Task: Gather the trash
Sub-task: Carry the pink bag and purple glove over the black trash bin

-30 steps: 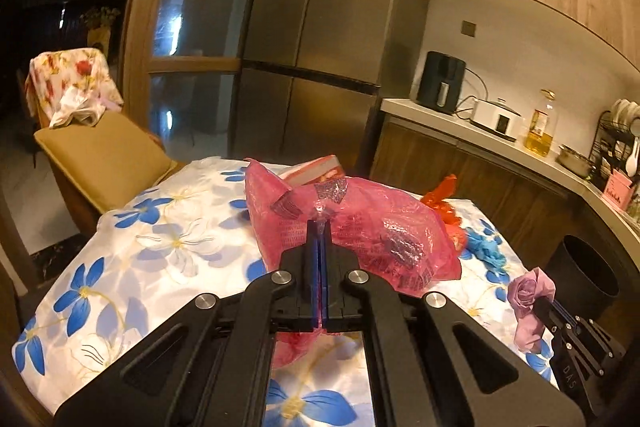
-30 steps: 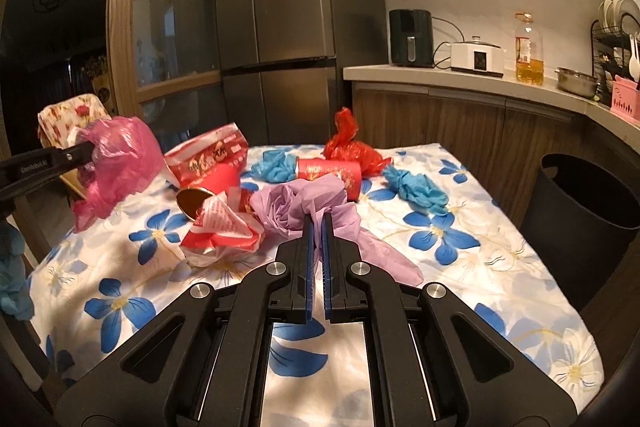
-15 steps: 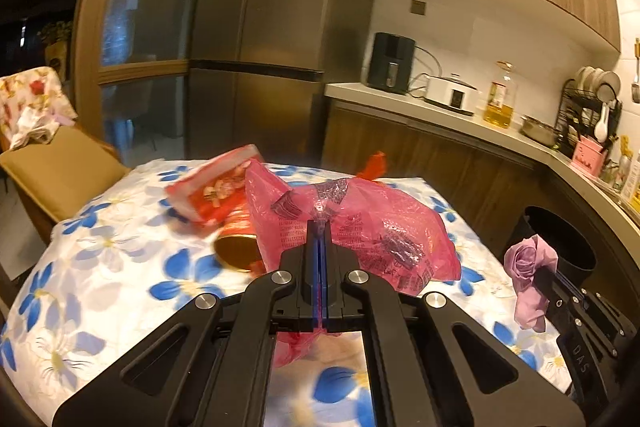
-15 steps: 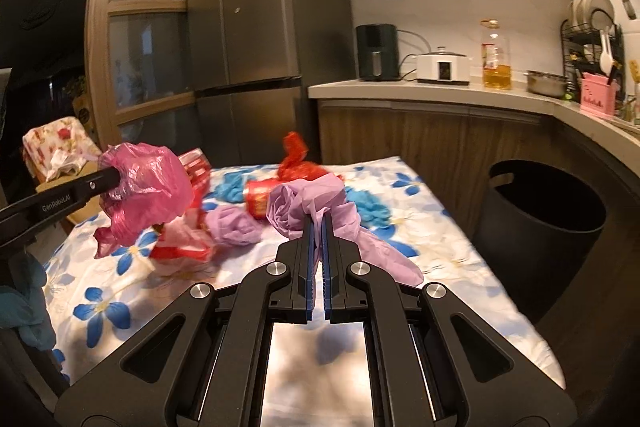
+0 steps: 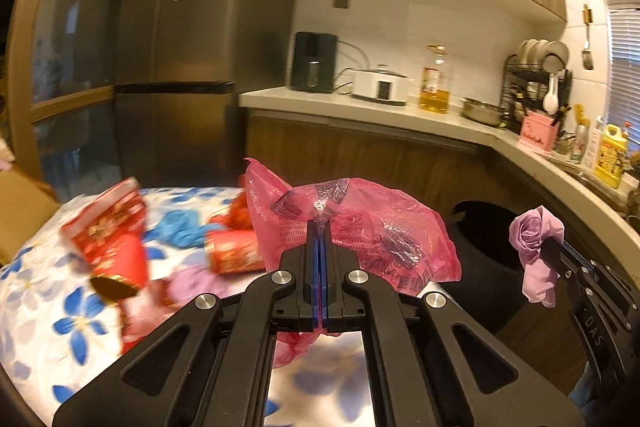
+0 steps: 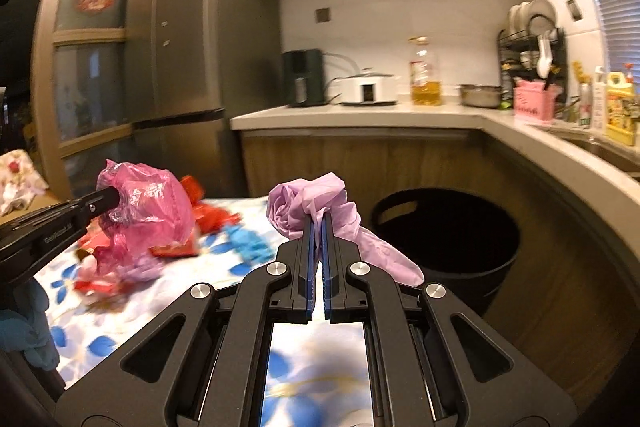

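Note:
My left gripper [image 5: 320, 227] is shut on a crumpled pink plastic bag [image 5: 376, 223] and holds it above the table's right side; it also shows in the right wrist view [image 6: 148, 199]. My right gripper [image 6: 318, 223] is shut on a lilac plastic bag [image 6: 320, 205] that hangs to the right; it also shows in the left wrist view [image 5: 536, 239]. A black trash bin [image 6: 448, 231] stands open on the floor just right of the table, ahead of both grippers. It also shows in the left wrist view [image 5: 484, 239].
The table with a blue-flowered cloth [image 5: 52, 307] still carries red wrappers [image 5: 108, 227], a red can [image 5: 236, 251] and a blue bag [image 5: 184, 227]. A curved counter [image 6: 540, 147] with appliances wraps behind and right of the bin. A fridge [image 5: 188, 39] stands behind the table.
Both grippers have swung right and lifted with their bags, away from the table's middle toward the black bin, which now fills more of both views.

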The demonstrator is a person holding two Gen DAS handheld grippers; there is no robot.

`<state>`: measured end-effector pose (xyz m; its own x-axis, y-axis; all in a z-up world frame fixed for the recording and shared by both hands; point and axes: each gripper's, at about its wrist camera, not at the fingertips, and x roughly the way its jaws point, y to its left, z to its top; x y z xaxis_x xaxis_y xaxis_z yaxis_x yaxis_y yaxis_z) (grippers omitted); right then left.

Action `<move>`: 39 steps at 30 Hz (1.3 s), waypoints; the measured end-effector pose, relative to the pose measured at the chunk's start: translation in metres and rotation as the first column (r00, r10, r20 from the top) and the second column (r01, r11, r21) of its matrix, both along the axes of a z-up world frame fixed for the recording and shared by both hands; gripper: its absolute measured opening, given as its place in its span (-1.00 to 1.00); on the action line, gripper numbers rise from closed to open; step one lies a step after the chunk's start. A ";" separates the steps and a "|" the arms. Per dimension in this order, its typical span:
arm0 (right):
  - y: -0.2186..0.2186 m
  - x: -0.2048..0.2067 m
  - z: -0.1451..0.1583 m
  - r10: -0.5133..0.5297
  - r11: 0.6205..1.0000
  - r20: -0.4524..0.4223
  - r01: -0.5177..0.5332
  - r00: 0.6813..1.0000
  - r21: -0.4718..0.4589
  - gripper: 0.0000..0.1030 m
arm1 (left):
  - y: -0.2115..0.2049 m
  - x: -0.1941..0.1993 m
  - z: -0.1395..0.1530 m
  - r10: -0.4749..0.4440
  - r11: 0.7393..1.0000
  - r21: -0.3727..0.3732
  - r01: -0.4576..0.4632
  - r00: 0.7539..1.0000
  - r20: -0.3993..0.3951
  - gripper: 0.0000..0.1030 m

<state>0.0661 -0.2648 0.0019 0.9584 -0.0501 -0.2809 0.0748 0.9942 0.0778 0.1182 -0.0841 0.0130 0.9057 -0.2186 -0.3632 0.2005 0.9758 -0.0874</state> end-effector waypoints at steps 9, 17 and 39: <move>-0.060 0.007 0.014 -0.127 0.992 0.042 0.128 0.991 -0.008 -0.94 | -0.079 0.024 0.019 -0.118 0.993 0.007 0.118 0.992 0.049 -0.99; -0.106 0.020 0.017 -0.197 0.980 0.050 0.197 0.979 0.003 -0.93 | -0.128 0.047 0.017 -0.212 0.977 -0.003 0.212 0.976 0.047 -0.99; -0.153 0.054 0.009 -0.214 0.976 0.012 0.213 0.977 0.035 -0.93 | -0.190 0.083 0.005 -0.323 0.946 -0.005 0.323 0.946 0.028 -0.99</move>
<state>0.1199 -0.4183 0.0110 0.9311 -0.2448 -0.2706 0.2834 0.9523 0.1135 0.2008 -0.2738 0.0180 0.7951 -0.5043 -0.3368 0.5072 0.8575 -0.0866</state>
